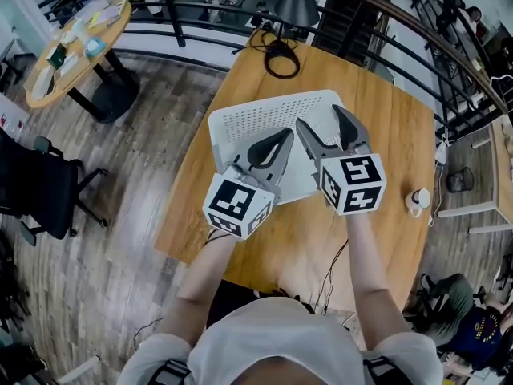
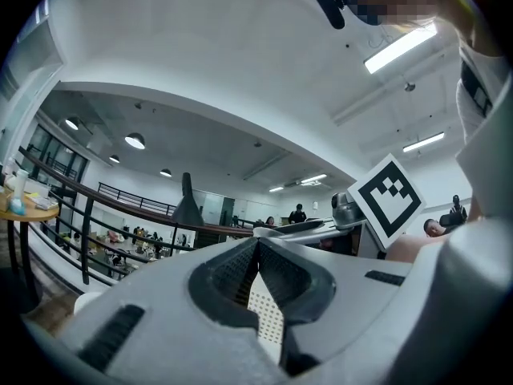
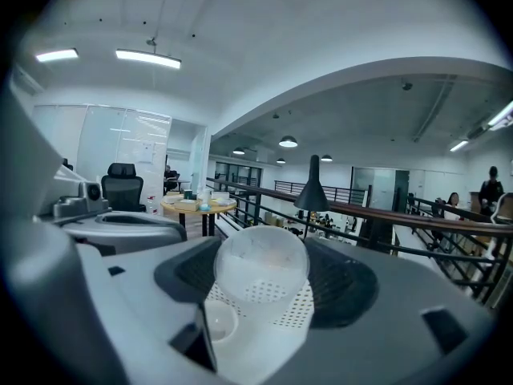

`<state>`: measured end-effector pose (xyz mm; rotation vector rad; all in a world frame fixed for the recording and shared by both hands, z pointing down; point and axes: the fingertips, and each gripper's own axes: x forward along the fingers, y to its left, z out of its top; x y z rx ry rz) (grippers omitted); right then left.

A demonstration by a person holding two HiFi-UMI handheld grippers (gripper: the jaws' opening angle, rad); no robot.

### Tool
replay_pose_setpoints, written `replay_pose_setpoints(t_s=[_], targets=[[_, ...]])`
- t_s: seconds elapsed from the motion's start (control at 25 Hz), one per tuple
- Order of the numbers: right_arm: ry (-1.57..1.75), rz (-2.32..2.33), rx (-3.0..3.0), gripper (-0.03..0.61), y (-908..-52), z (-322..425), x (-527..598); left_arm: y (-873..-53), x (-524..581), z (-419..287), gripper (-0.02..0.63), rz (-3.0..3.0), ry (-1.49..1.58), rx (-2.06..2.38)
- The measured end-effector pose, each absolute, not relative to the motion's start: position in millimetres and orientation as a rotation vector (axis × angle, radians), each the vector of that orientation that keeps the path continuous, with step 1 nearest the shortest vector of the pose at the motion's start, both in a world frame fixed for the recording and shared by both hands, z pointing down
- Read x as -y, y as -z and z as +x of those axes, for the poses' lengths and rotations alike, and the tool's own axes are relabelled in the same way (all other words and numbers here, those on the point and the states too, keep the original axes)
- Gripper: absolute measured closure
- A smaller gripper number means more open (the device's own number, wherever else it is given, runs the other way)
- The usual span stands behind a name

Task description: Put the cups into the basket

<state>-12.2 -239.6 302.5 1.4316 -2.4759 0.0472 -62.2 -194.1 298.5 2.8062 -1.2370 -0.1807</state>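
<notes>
Currently the right gripper (image 1: 319, 117) is hovering over the white perforated plastic basket (image 1: 240, 123) at the middle of the head view. Its jaws are grasping a clear, round plastic cup (image 3: 260, 269) by its sides. In the right gripper view this cup is sitting at the centre of the frame with its mouth facing the camera. The basket's dotted wall (image 3: 303, 307) is showing just beneath and behind it.

A second small translucent cup (image 3: 216, 324) is lying inside the basket at the lower left of that view, below the held one.

The left gripper (image 1: 284, 135) is hanging just beside the right one, toward the left of the head view and also above the basket. Its jaws are clenched tip to tip (image 2: 256, 244) with nothing between them. Only the basket's perforated surface (image 2: 268, 319) is peeking through the narrow gap below the tips.

The basket is resting on the light brown wooden tabletop (image 1: 385, 135), roughly in its middle. A small whitish cup (image 1: 418, 201) is standing alone near the right edge of the tabletop, well apart from the basket and both grippers. A black cone-shaded lamp (image 1: 296, 2) is standing at the top edge of the head view. A coiled black cable (image 1: 280, 58) is lying on the tabletop just below it.

The person's bare forearms are reaching up from the bottom of the frame to the two marker cubes.
</notes>
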Motion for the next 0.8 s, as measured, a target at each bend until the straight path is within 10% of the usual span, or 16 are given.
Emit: replay_pose_setpoints(t_s=[0.8], targets=[[-0.279,1.017,2.408,0.247,-449,-31,298,-339,254,-73,0.604,2.687,0.213,1.218]])
